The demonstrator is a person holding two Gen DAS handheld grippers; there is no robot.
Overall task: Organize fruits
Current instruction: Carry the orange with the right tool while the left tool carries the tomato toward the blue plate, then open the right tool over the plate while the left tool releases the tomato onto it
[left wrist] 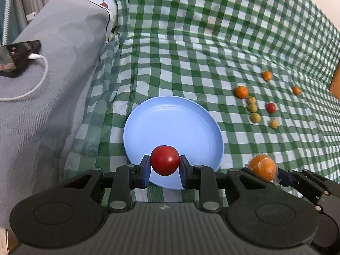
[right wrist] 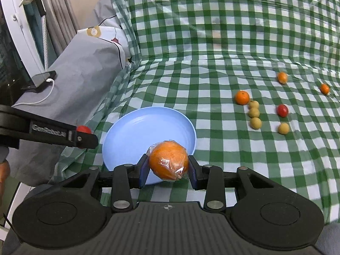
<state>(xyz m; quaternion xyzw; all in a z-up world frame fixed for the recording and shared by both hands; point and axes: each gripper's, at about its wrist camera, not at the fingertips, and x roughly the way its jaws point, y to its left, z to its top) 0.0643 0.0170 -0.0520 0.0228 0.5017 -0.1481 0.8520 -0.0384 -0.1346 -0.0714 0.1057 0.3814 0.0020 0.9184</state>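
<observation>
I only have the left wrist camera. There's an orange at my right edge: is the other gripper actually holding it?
Observer: Yes. The right wrist view shows the right gripper shut on the orange, with a blue pad on each side.
Operator: Where is it relative to the plate?
Observer: In that picture it overlaps the plate's near rim.
Operator: And how does my gripper look from there?
Observer: The left gripper reaches in from the left edge. Only the top of the tomato shows above its finger, left of the plate's rim.
</observation>
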